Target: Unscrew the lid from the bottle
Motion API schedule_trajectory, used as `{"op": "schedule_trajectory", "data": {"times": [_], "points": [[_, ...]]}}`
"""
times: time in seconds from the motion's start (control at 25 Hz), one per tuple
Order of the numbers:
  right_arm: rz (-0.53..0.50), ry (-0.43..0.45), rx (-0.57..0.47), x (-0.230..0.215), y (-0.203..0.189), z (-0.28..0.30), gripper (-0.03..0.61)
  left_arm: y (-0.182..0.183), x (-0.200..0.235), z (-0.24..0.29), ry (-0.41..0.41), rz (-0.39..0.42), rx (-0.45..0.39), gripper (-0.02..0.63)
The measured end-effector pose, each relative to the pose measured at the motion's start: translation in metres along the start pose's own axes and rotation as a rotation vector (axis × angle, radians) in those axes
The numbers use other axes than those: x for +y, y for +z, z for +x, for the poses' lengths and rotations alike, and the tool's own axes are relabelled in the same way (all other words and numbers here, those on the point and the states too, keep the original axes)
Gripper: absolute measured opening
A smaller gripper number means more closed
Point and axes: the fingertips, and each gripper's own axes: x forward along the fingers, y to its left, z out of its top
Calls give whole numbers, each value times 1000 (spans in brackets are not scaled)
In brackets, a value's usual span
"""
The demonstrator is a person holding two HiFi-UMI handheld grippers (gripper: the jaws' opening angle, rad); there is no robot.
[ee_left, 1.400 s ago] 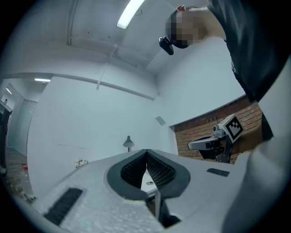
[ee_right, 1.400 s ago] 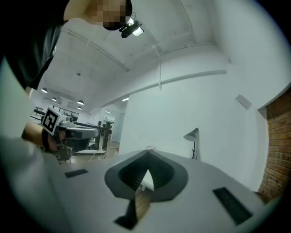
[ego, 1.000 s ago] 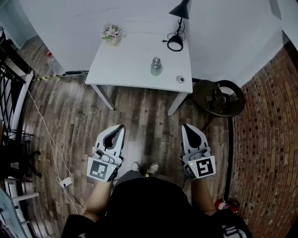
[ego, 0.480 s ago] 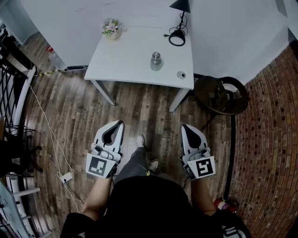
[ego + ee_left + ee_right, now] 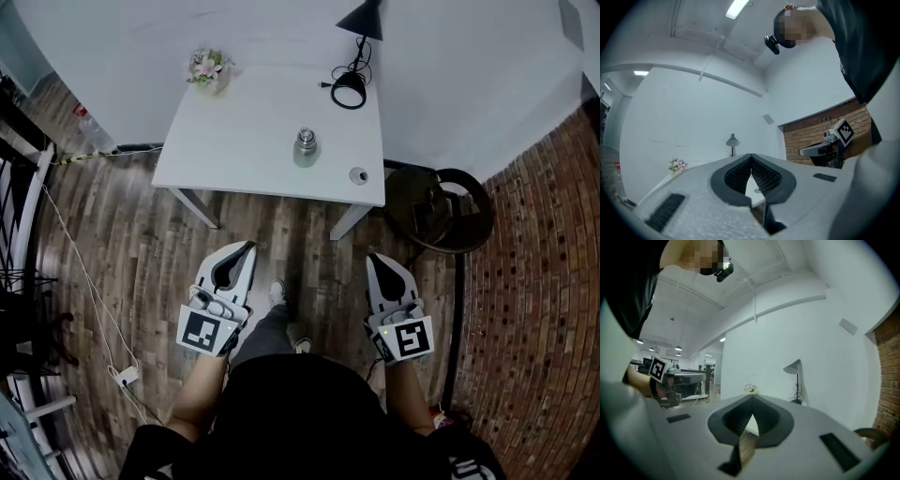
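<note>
**Listener:** Where is the bottle, and what could go wrong from here?

**Operator:** The small silver metal bottle (image 5: 306,147) stands upright near the middle of the white rectangular table (image 5: 234,141), at the far side of the scene. Its lid (image 5: 306,134) is on. Both my grippers are well apart from it, over the brown wooden plank floor (image 5: 141,253). My worry is that both pairs of jaws are fully closed. If I arrive like this, I would nudge the narrow bottle over rather than take hold of it. A small round object (image 5: 358,174) lies to the bottle's right, by the table's near edge, and a loose reach on that side could sweep it off.

**Listener:** How are the grippers held?

**Operator:** The left gripper (image 5: 247,247) and right gripper (image 5: 372,257) sit side by side, close in front of the dark-clothed torso (image 5: 300,412). They point forward at the table, marker cubes nearest me. Each gripper's own view shows its ribbed pads meeting at the tips, with nothing between them.
</note>
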Motion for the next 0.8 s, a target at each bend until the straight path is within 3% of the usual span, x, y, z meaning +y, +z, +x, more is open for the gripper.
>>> {"op": "schedule_trajectory", "data": {"times": [0.44,0.6,0.8], "points": [[-47,34,32,-17,21,138,14,-18,104,87,-48,-70,11,23],[-43,-26,58,-30,15,161,14,-25,127,117,-91,-83,-21,23],[-44,-79,87,-47,11,171,14,-44,134,155,-153,-125,-5,23]]}}
